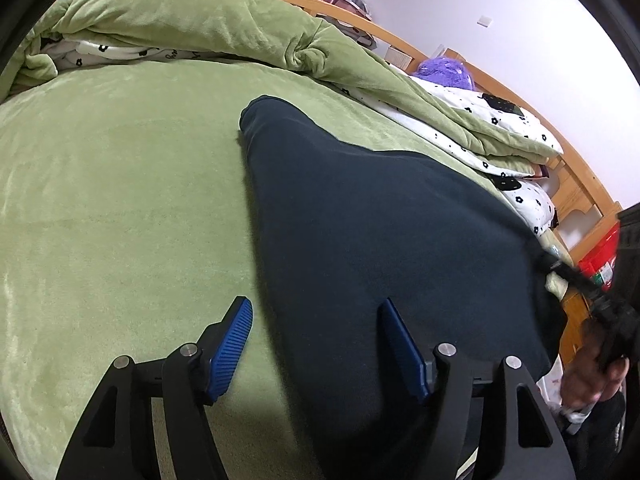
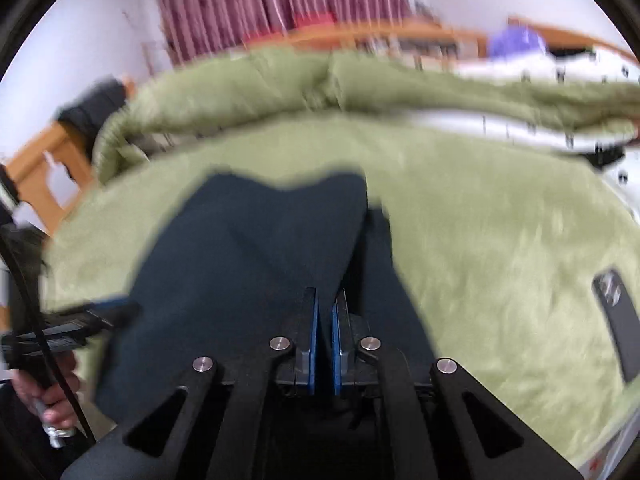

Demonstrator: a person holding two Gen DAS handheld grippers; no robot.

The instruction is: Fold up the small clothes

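Note:
A dark navy garment [image 1: 380, 232] lies spread on the green blanket [image 1: 120, 200] of a bed. My left gripper [image 1: 316, 308] hovers open over the garment's left edge. One blue pad [image 1: 232, 344] is above the blanket and the other above the cloth, neither pressing. In the blurred right wrist view, my right gripper [image 2: 326, 294] is shut on a raised fold of the dark garment [image 2: 248, 264], which runs up between the closed pads. The right gripper's black body and the hand [image 1: 592, 380] holding it show at the left wrist view's right edge.
A green quilt [image 1: 192, 20] with a white flowered lining is bunched along the far side of the bed. A dark phone [image 2: 616, 320] lies on the blanket at the right. A wooden bed frame [image 1: 576, 196], a purple fluffy thing [image 1: 444, 72] and a red box [image 1: 600, 256] lie beyond.

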